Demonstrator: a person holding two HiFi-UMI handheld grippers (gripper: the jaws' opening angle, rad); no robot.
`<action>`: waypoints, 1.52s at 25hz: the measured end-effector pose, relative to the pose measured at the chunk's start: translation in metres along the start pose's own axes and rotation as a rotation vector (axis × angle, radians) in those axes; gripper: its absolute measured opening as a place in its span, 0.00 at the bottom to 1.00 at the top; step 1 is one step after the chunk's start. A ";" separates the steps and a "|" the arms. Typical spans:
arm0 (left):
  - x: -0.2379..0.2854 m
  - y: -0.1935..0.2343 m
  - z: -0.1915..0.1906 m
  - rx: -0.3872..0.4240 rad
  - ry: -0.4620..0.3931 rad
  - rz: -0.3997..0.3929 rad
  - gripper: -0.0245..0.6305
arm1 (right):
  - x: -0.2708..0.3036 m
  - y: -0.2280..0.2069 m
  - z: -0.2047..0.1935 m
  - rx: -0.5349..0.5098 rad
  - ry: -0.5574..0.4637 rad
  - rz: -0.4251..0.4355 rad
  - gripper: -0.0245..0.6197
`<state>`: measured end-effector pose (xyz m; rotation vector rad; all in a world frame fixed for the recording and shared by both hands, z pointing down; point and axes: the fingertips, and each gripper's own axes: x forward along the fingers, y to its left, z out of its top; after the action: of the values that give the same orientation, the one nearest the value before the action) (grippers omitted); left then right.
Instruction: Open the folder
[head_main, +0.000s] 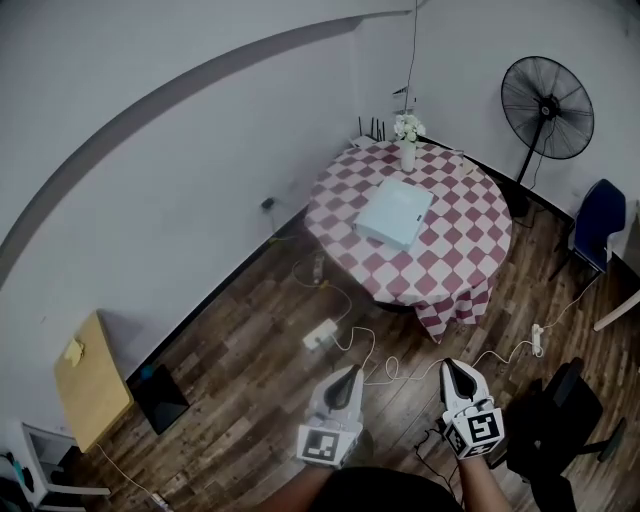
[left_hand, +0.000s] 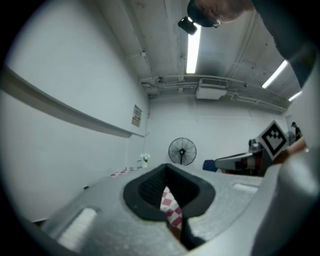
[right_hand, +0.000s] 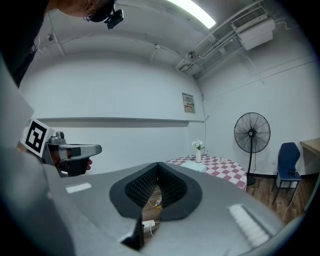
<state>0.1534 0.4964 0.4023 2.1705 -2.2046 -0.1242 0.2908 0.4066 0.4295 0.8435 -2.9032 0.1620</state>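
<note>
Pale blue folder (head_main: 394, 212) lying flat and closed near the middle of the round red-and-white checked table (head_main: 470, 255), white vase (head_main: 407, 152) behind it, left gripper (head_main: 351, 369) and right gripper (head_main: 448, 364) well apart from the table, over the wood floor (head_main: 250, 370), both jaw pairs pressed together, nothing between them.

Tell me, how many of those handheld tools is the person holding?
2. The left tool is low in the head view, left of centre; the right tool is beside it, to the right. Both point toward the checkered table. None looks hidden.
</note>
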 end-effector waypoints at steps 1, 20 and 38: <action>0.011 0.014 0.000 -0.020 0.002 -0.013 0.04 | 0.016 -0.002 0.003 -0.001 0.005 -0.007 0.04; 0.138 0.149 0.012 -0.026 -0.017 -0.180 0.04 | 0.177 -0.030 0.012 0.034 0.055 -0.077 0.04; 0.335 0.184 -0.029 -0.013 0.062 -0.173 0.04 | 0.329 -0.181 0.010 0.062 0.072 -0.079 0.04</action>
<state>-0.0327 0.1636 0.4396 2.3217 -1.9765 -0.0763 0.1113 0.0801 0.4778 0.9407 -2.8062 0.2700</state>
